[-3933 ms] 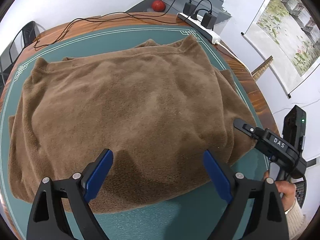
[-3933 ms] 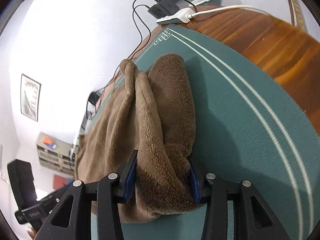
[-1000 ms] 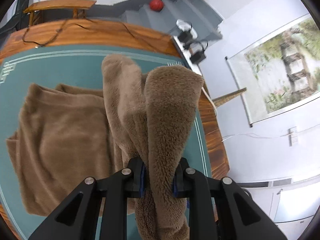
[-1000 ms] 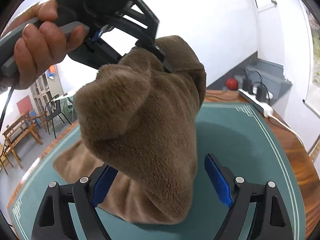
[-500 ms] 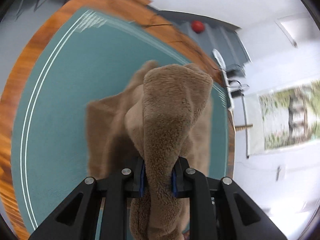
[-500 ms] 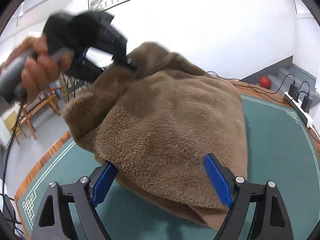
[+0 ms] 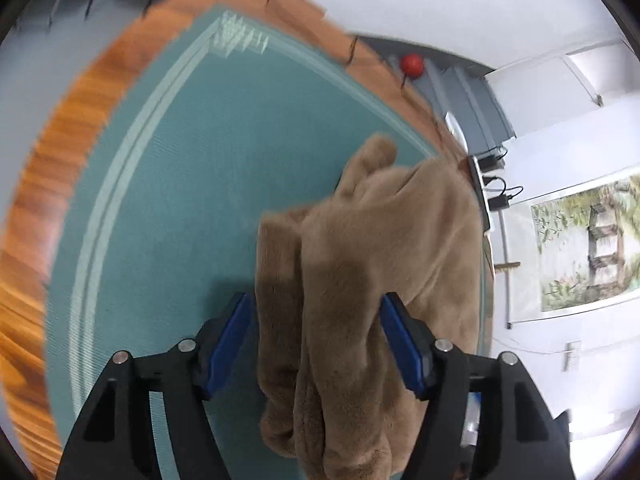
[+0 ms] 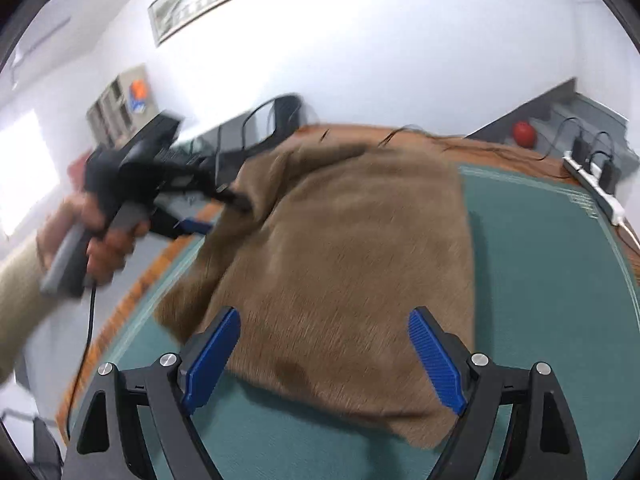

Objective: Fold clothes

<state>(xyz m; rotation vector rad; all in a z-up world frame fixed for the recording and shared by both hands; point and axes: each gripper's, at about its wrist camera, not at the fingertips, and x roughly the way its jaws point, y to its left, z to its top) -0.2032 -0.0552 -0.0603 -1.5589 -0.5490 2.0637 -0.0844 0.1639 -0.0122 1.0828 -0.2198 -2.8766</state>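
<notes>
Right wrist: your right tongs (image 8: 324, 354) gape over brown fleece garment (image 8: 348, 264); left tongs (image 7: 316, 336) parted around bunched edge. Soft, bulky, floppy — pinch doubled hems.

- Your brown wooden bench (image 7: 60, 128) carries a teal-green mat with pale double border lines (image 7: 168, 184), which covers most of its top and leaves a wooden margin around it.
- On that mat lies the fuzzy brown fleece garment (image 8: 352, 264), folded over itself, with its near edge towards you.
- Along the far right wooden margin you have a white power strip with black plugs (image 8: 596, 188), and thin dark cables (image 8: 480, 146) trailing over the wood behind the garment.
</notes>
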